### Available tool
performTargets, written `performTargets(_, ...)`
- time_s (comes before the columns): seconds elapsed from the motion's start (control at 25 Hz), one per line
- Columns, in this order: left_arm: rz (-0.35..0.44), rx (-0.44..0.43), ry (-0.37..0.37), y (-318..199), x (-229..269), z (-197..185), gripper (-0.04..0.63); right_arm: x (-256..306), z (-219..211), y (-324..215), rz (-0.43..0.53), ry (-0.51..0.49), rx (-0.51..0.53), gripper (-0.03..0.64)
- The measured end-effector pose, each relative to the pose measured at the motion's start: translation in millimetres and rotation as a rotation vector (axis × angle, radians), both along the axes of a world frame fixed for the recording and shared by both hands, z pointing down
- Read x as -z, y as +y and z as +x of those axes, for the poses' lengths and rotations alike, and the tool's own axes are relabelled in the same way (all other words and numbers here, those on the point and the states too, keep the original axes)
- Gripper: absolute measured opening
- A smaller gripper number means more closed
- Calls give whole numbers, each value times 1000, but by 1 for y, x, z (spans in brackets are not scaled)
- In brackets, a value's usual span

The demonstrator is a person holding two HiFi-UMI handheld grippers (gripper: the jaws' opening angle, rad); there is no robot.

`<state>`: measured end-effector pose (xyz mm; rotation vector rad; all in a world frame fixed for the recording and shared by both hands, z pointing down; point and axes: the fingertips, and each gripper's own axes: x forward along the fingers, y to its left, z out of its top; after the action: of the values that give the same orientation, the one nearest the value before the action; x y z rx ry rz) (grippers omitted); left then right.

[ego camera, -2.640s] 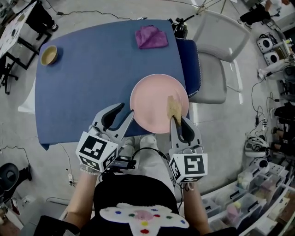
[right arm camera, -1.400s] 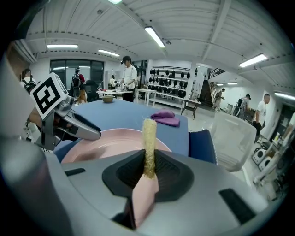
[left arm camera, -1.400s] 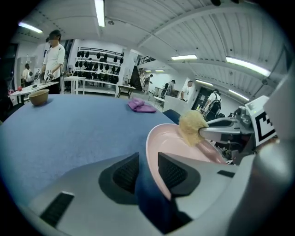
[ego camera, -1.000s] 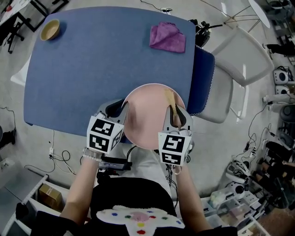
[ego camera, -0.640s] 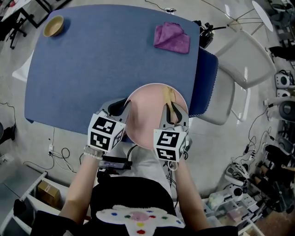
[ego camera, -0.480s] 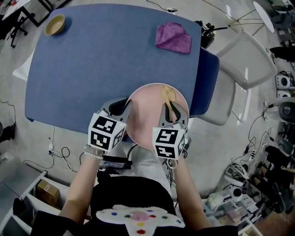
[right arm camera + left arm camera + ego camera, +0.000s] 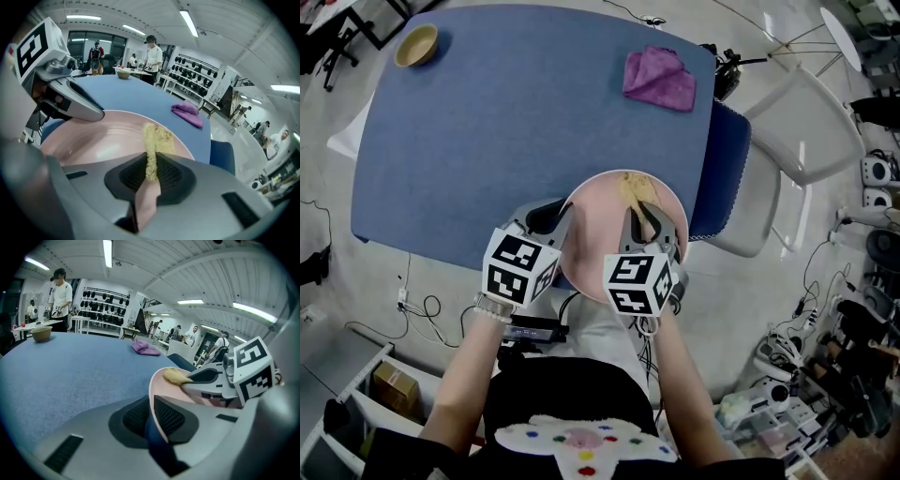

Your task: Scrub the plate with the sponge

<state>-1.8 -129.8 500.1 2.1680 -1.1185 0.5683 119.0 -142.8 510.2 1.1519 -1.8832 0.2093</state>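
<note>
- Surface (image 7: 516, 122): blue, matte, fine-napped cover; rectangular with rounded corners.
- Plate (image 7: 595, 225): round, pink, smooth and glossy, with a shallow well and a raised rim. It sits at the surface's near edge toward the near right corner, and its near half overhangs that edge. Cannot tell whether its underside touches the surface.
- Left tool (image 7: 151, 416): grey shell with black meshed pads (image 7: 169, 417). Jaws have just been closing with the plate's left rim between them; pads are now clamped on either face of that rim.
- Right tool (image 7: 150, 173): same build, clenched on the sponge (image 7: 157, 136). The gripped end is pinched to a thin strip between the pads.
- Sponge: yellow and coarse-fibred. Its free end fans out flat against the plate's inner face, by the far right rim.
- Marker cubes (image 7: 637, 283): white with black square patterns, one on each tool.
- Cloth (image 7: 659, 79): purple, soft and crumpled, near the far right corner.
- Bowl (image 7: 417, 44): small, round, tan, at the far left corner.
- Chair (image 7: 787, 122): white moulded shell, beyond the right edge.
</note>
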Motion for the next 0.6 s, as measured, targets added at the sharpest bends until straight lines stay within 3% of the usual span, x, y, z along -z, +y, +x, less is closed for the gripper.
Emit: performTargets(0.6, -23, -2, 32, 0, -2, -1, 41, -8, -40, 8, 55, 197, 311, 49)
